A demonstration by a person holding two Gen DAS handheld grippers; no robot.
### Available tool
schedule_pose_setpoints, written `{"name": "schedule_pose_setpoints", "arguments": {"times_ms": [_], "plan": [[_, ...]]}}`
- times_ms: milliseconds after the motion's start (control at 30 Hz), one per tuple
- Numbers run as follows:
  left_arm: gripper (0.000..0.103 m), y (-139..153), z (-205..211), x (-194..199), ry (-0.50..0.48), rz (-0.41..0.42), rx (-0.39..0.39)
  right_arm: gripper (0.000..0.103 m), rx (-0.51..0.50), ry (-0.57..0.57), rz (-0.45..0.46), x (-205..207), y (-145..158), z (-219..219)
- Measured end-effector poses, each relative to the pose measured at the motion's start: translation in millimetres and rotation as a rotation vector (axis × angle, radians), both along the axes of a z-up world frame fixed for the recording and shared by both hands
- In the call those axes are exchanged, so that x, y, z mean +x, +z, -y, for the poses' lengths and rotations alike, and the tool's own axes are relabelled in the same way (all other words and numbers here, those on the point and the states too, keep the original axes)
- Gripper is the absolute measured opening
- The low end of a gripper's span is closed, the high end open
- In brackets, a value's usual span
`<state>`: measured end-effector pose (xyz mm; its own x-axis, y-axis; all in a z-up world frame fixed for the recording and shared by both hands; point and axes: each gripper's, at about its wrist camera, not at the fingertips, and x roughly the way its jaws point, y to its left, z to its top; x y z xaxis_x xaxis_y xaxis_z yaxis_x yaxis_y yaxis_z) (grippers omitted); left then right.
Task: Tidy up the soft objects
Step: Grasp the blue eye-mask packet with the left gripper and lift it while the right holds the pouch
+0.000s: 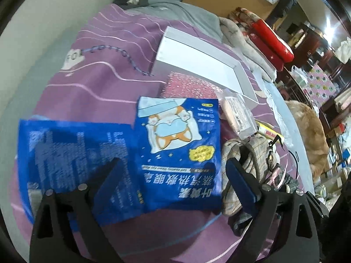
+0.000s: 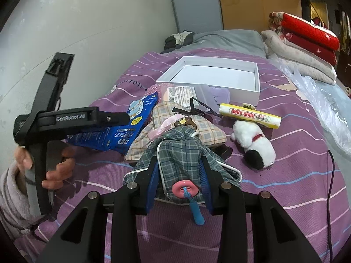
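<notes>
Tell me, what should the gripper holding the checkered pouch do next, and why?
Probably lift the grey plaid pouch a little. The right gripper looks shut on it, while it still rests on the purple bedspread. The white box behind stands open, a likely place for it.

My landmark is the white box [image 2: 241, 91]. Its open top is free for me to come down into. Its near wall is crowded: a pink packet [image 2: 182, 94], a yellow tissue pack [image 2: 250, 115], beige checked fabric [image 2: 171, 118] and blue pouches [image 1: 179, 153] block a low approach. Nearer me than these, bare purple bedspread [image 2: 296, 153] beside the plush dog [image 2: 256, 144] leaves room.
</notes>
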<state>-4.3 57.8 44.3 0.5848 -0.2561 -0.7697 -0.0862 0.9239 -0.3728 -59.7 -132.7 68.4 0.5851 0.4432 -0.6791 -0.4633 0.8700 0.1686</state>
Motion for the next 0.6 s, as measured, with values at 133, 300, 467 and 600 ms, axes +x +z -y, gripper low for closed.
{"name": "schedule_pose_setpoints", "arguments": {"times_ms": [133, 300, 467, 600], "plan": [[0.094, 3, 13, 2, -0.033, 0.015, 0.026, 0.035, 0.008, 0.002, -0.005, 1, -1, 2], [0.094, 1, 32, 3, -0.091, 0.02, 0.13, 0.035, 0.013, 0.003, -0.009, 2, -2, 3], [0.093, -9, 35, 17, -0.098, -0.035, 0.159, 0.035, 0.015, 0.004, -0.011, 3, -3, 3], [0.085, -12, 31, 25, -0.095, -0.054, 0.165, 0.035, 0.015, 0.003, -0.01, 3, -3, 3]]}}
